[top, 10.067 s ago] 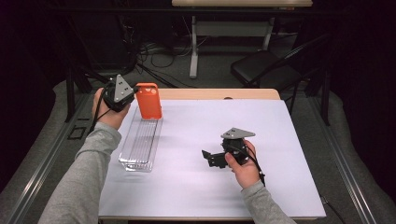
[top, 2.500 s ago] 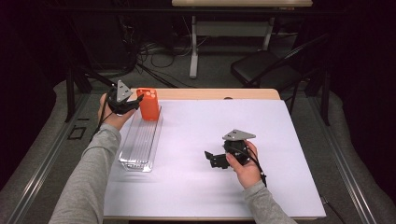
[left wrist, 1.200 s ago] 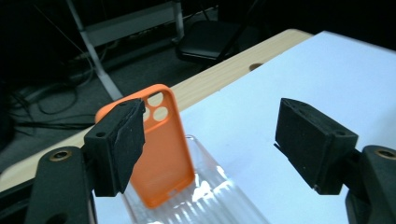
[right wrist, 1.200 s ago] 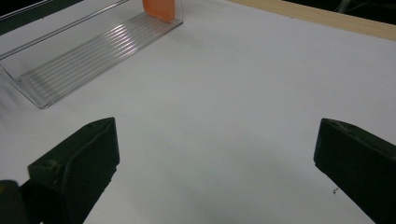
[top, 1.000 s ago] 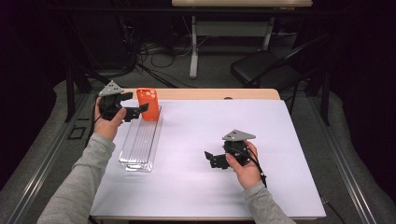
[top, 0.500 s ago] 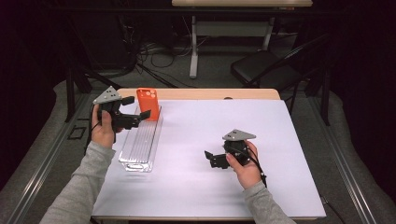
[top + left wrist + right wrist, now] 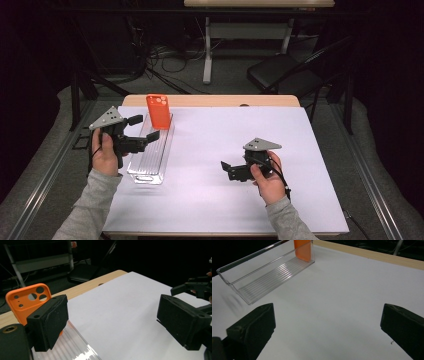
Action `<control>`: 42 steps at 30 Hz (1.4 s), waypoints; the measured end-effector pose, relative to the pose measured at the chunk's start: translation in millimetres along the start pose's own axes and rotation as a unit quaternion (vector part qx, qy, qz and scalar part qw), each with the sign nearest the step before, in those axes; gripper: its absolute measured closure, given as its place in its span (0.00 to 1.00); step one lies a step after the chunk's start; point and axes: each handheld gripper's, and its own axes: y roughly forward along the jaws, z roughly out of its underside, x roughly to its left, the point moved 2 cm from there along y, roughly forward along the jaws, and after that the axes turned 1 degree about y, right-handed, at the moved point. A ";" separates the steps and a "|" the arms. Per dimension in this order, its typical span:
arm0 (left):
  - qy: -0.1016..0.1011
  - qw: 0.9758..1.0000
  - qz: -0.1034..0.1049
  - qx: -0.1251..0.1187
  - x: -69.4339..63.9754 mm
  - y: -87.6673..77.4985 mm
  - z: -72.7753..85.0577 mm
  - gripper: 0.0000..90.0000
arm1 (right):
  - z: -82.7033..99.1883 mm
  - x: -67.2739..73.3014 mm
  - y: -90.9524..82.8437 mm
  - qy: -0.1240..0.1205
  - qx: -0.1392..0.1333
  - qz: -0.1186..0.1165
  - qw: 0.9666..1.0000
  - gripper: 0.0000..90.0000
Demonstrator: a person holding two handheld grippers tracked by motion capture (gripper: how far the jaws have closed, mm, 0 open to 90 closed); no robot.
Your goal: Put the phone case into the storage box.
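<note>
Orange phone case (image 7: 158,111) stands beside the left hand-held gripper (image 7: 143,129) (jaws wide).

the phone case (image 7: 158,111) stands up in the far end of the long tray (image 7: 151,165). the tray sits on the left part of the table (image 7: 215,200). the left gripper (image 7: 140,135) is just left of the tray. the right gripper (image 7: 231,169) is over the table, well to the right of the tray.

Orange phone case (image 7: 158,111) in a clear ribbed tray (image 7: 150,165), black tools, white table cover (image 7: 210,200).
</note>
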 end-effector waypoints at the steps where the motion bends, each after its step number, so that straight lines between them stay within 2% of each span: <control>1: 0.000 1.000 0.000 0.000 0.0 0.0 0.0 0.12 | 0.0 0.0 0.0 0.000 0.000 0.000 1.000 0.00; 4: -0.008 1.000 0.005 -0.006 -5.9 -7.1 7.8 0.12 | 3.2 -2.9 -11.8 -0.007 -0.006 0.008 1.000 0.00; 8: -0.010 1.000 0.006 -0.008 -8.5 -11.7 14.7 0.11 | 7.9 -5.9 -21.1 -0.013 -0.004 0.016 1.000 0.00; 11: -0.007 1.000 -0.003 -0.009 -9.8 -15.3 22.0 0.11 | 12.2 -10.2 -30.9 -0.012 -0.009 0.021 1.000 0.00; 15: -0.008 1.000 -0.004 -0.002 -11.0 -17.2 28.2 0.09 | 17.5 -16.2 -42.4 -0.005 -0.015 0.029 0.999 0.00; 17: -0.007 1.000 0.003 0.000 -11.9 -18.4 32.7 0.07 | 22.6 -21.0 -48.7 0.001 -0.014 0.036 0.999 0.00; 23: -0.015 1.000 -0.002 0.003 -11.3 -21.2 43.6 0.04 | 34.9 -33.7 -61.2 0.019 -0.022 0.055 0.998 0.00; 34: -0.018 1.000 -0.003 0.016 -2.2 -17.2 60.1 0.01 | 48.8 -47.3 -62.0 0.023 -0.023 0.077 0.996 0.00; 40: -0.019 1.000 -0.009 0.020 2.0 -18.0 63.3 0.01 | 53.3 -51.6 -61.5 0.017 -0.033 0.100 0.994 0.00; 42: -0.022 1.000 -0.012 0.019 3.4 -19.2 63.9 0.01 | 55.3 -53.6 -60.9 0.022 -0.037 0.102 0.994 0.00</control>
